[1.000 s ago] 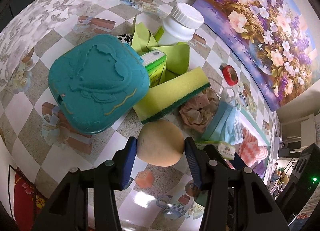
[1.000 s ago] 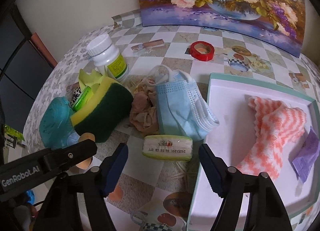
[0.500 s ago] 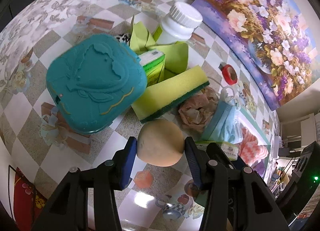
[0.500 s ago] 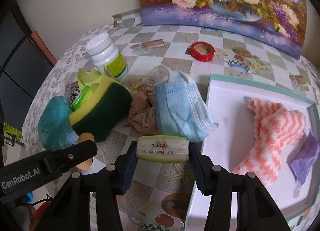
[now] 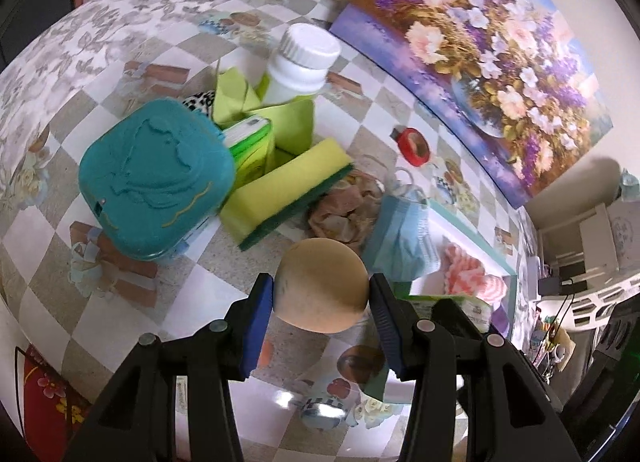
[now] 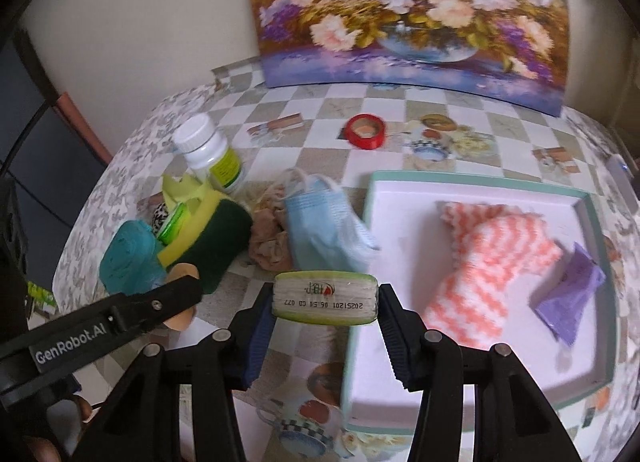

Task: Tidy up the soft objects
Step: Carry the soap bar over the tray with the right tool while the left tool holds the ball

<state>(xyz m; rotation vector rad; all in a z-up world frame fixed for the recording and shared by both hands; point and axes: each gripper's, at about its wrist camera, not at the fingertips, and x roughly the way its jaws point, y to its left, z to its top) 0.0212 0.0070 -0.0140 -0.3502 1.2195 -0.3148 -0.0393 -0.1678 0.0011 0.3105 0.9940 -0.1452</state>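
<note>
Already both soft things are gripped: the tan sponge ball (image 5: 322,286) is squeezed between the left gripper (image 5: 322,298) jaws, the tissue pack (image 6: 325,298) clamped endwise in the right gripper (image 6: 325,302). Ahead-right of the jaws lies the tray (image 6: 592,262); the pack's slick wrapper could slip out, or the closely spaced grippers collide.

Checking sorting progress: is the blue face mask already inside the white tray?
No, the blue face mask lies on the checkered tablecloth beside the white tray.
</note>
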